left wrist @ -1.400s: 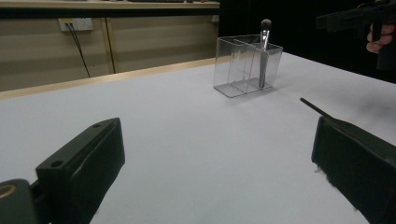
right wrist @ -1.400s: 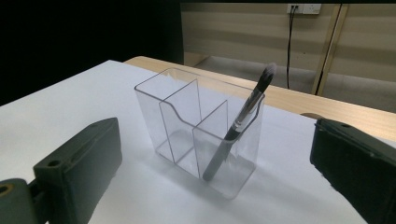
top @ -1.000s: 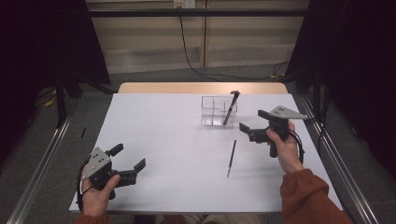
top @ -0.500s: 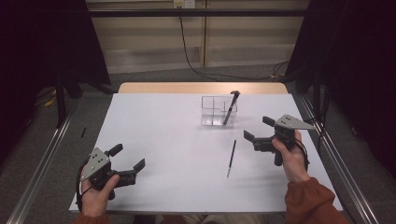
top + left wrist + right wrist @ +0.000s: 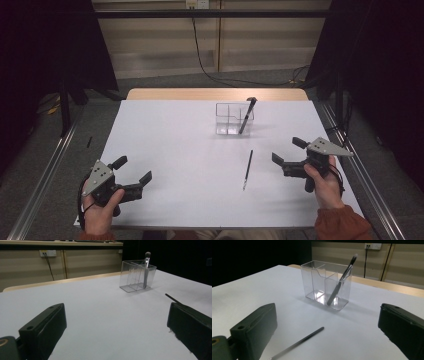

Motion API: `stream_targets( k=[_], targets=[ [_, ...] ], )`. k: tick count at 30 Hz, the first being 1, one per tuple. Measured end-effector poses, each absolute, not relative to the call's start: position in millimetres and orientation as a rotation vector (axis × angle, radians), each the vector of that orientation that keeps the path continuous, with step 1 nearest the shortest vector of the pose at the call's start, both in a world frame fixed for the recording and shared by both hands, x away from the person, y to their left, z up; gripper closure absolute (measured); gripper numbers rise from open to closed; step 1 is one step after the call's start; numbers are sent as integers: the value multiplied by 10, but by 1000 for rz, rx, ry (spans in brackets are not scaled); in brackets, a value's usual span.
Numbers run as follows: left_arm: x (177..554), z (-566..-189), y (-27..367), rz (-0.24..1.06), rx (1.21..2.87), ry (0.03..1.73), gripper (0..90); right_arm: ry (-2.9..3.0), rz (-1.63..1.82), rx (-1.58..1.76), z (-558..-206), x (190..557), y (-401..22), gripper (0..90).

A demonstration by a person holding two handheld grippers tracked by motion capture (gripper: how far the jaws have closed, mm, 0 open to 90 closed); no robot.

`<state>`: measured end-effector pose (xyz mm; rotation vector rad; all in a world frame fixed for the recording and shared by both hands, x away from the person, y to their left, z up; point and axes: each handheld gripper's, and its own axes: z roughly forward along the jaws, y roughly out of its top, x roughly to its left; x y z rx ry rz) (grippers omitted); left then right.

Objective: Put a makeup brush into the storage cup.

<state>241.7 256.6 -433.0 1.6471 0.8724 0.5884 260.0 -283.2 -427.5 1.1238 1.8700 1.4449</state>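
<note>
My left tool point(image 5: 134, 172) hovers open and empty at the near left; my right tool point(image 5: 286, 152) is open at the right. A thin brush point(image 5: 247, 169) lies on the white surface point(image 5: 175, 145) just left of it. Farther off, a clear organizer point(image 5: 234, 119) holds a makeup brush point(image 5: 247, 115), leaning.

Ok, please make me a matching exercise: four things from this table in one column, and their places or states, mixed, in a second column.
1. makeup brush
2. thin black stick
3. clear organizer
4. right gripper

a. lies flat on the white table
b. open, holding nothing
c. leans in a compartment
d. stands upright, far side of the table

Pairs: 1-c, 2-a, 3-d, 4-b
</note>
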Motion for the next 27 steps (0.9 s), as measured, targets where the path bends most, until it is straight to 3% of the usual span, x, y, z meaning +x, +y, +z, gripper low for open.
stream_targets(
  k=[16, 27],
  targets=[
    [2358, -4323, 2599, 596, 1640, 877, 24, 1852, 1447, 1119, -4365, 2223, -2986, 14],
    [2358, -4318, 2602, 603, 1641, 875, 24, 1829, 1467, 1105, -4397, 2201, -3052, 9]
  ],
)
